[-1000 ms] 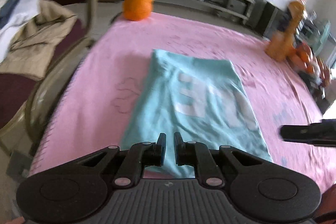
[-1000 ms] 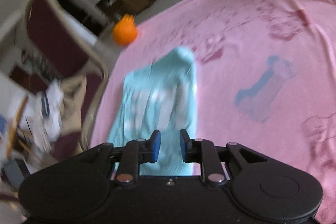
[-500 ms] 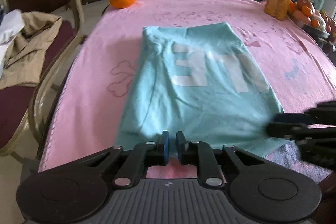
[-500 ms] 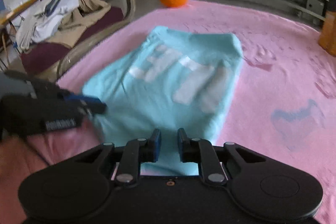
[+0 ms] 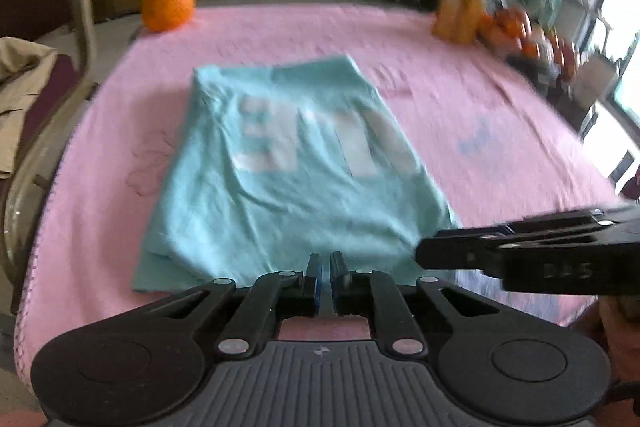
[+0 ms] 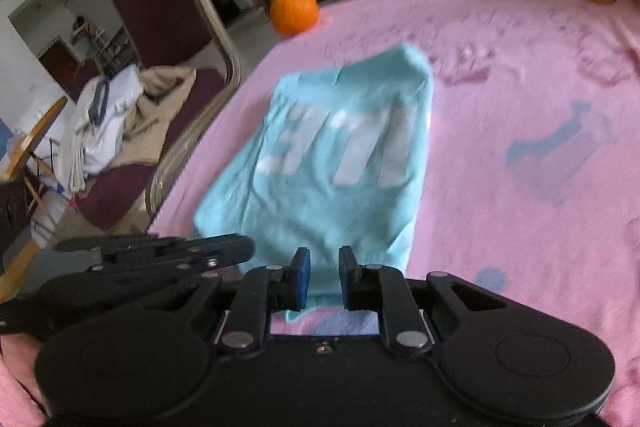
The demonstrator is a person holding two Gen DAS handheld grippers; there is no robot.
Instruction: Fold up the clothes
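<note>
On the left side of the bench, beside a chair (image 5: pixel 48 75) heaped with other clothes (image 6: pixel 116 115), an orange (image 5: pixel 168 5) sits at the far edge of the pink blanket (image 5: pixel 480 115). In the middle lies the light blue shirt (image 5: pixel 288 179), already folded into a narrow strip with its white lettering face up, its near hem towards the person. The left claw (image 5: pixel 325 269) sits at the left part of that hem with its jaws nearly closed; cloth shows in the slit, but whether it is pinched I cannot tell. The right claw (image 6: pixel 323 267) sits at the right part of the hem, jaws a little apart with the shirt's edge showing between them, not clearly clamped. Both are placed at the hem, probably to lift it and fold the shirt in half away from the person. At the far right stand an orange bottle (image 5: pixel 466 7) and some fruit (image 5: pixel 516 27).
</note>
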